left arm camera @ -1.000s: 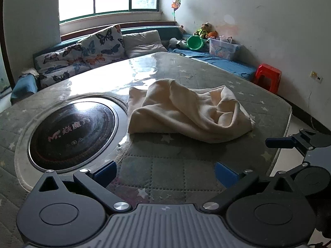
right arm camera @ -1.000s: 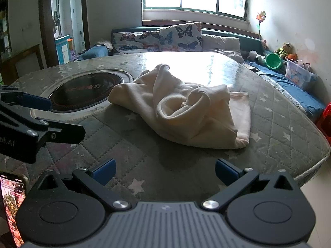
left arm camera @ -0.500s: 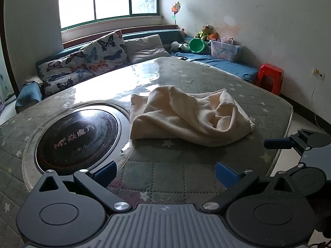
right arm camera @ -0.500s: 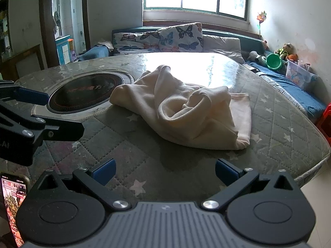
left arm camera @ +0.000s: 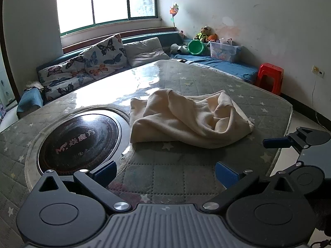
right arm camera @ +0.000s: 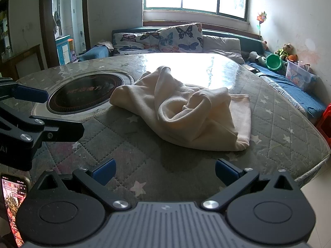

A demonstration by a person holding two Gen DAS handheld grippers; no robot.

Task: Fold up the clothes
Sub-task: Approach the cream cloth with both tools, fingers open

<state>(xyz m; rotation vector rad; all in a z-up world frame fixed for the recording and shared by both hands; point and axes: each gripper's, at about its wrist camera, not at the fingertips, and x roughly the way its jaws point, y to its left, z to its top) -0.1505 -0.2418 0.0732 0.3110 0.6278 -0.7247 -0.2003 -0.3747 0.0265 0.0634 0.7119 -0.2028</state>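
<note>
A cream garment lies crumpled in a heap on the quilted grey table cover; it also shows in the right wrist view. My left gripper is open and empty, hovering over the cover short of the garment. My right gripper is open and empty, also short of the garment. The right gripper shows at the right edge of the left wrist view. The left gripper shows at the left edge of the right wrist view.
A round black cooktop is set in the table left of the garment. A sofa with butterfly cushions, toys, a green bucket and a red stool lie beyond. A phone shows at bottom left.
The left wrist view has pulled back and up slightly, so the garment looks a little farther. The right gripper has barely moved. Both stay open.
</note>
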